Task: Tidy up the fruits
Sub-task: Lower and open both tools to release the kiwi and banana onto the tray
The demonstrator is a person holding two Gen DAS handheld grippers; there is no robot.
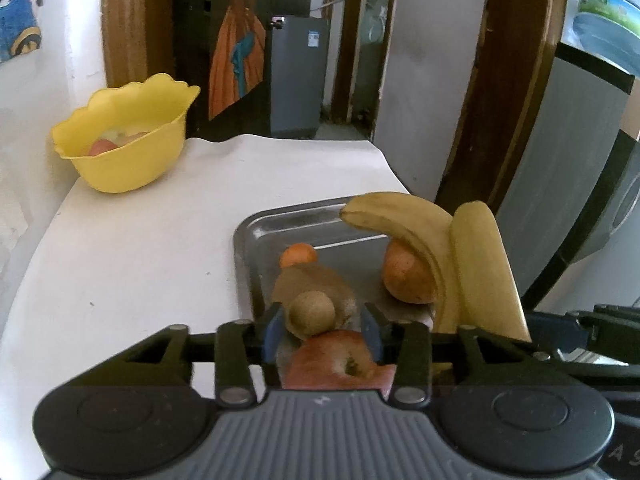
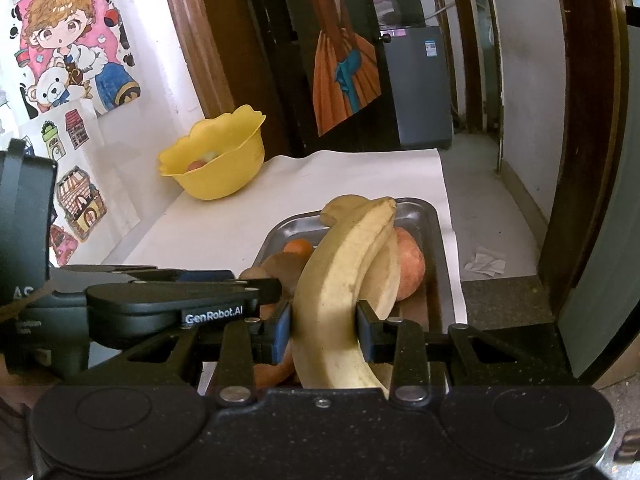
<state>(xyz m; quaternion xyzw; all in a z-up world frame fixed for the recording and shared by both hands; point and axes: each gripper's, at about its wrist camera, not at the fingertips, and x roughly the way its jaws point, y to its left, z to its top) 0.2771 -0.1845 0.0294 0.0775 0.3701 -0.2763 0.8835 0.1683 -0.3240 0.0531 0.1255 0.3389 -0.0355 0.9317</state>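
Note:
A metal tray on the white table holds a small orange, a peach-coloured fruit, a red apple and a brown kiwi. My left gripper stands open low over the tray, the kiwi lying between its blue pads with a gap on the right side. My right gripper is shut on a pair of joined bananas that rise upright at the tray's right side. A yellow bowl stands at the far left with some fruit inside.
The wall with posters runs along the table's left side. The table's right edge drops to the floor, where crumpled paper lies. Beyond the far edge are a dark door and a grey appliance. The left gripper's body crosses beside the bananas.

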